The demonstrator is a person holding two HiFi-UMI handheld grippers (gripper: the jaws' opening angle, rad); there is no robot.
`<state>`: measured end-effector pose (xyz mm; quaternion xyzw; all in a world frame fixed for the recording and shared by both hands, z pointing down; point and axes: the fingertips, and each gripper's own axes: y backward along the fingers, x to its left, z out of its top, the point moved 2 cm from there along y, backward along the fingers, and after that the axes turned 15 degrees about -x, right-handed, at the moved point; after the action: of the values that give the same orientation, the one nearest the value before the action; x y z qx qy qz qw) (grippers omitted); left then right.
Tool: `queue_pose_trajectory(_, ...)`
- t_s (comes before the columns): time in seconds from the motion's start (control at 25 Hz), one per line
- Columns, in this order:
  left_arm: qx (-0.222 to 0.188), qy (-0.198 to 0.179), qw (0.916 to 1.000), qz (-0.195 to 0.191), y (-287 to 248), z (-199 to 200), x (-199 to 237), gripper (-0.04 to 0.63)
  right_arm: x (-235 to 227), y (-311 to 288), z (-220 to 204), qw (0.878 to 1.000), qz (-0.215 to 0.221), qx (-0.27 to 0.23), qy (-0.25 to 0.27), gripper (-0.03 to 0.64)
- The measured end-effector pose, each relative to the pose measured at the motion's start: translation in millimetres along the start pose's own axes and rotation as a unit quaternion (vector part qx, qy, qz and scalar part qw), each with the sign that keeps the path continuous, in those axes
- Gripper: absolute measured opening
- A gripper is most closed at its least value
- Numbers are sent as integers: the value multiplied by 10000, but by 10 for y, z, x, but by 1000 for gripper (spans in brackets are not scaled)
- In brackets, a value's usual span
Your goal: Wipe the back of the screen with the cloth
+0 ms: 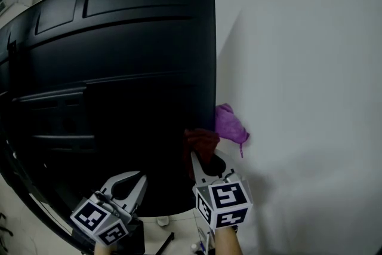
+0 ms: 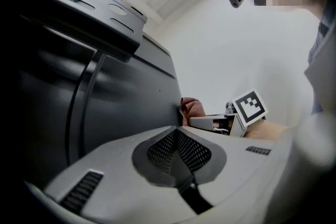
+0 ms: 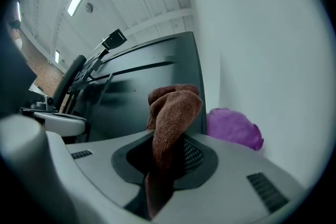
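Right gripper — jaws clamped on a rust-brown terry cloth at the large black screen back's right edge, frame centre; left gripper — jaws together, empty.

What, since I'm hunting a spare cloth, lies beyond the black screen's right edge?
A purple bundle, apparently cloth, pokes out past the screen against the white wall. Its left part is covered by the screen's edge, so its full extent cannot be seen.

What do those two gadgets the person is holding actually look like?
The left gripper and right gripper are light grey plastic. Each has two tapered jaws lined with black mesh pads. Behind the jaws, each carries a white cube printed with black square markers.
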<state>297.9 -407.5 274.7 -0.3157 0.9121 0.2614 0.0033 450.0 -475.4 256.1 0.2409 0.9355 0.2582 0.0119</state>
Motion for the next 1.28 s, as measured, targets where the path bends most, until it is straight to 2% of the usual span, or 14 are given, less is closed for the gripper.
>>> queue_pose_trajectory(0.12,51,-33,10000,50,40,-2,28,12,-10,0,-8,9999,-28,-50,-100,71)
queue_pose_trajectory(0.28,131,-113,9997,170,163,22,107,12,152,0,55,9999,52,-129,7,71)
queue_pose_trajectory(0.4,195,-196,9992,273,282,30,188,12,451,-29,146,9986,323,-392,-123,71)
queue_pose_trajectory(0.56,327,-466,9961,670,650,84,411,12,1151,-130,75,9918,979,-635,-517,71)
queue_pose_trajectory(0.8,470,-599,9889,1277,1220,103,701,12,2160,-308,-309,9777,1895,-285,-857,71)
queue_pose_trajectory(0.88,458,-522,9878,1396,1369,145,747,12,2439,-346,-433,9727,2088,-157,-999,71)
queue_pose_trajectory(1.0,491,-344,9882,1409,1522,196,769,12,2787,-400,-635,9662,2285,45,-1190,71)
queue_pose_trajectory(1.12,509,-437,9862,1515,1659,188,875,12,3056,-428,-827,9598,2430,276,-1378,71)
queue_pose_trajectory(1.28,625,-419,9868,1437,1683,141,862,12,3242,-423,-1008,9559,2498,476,-1471,71)
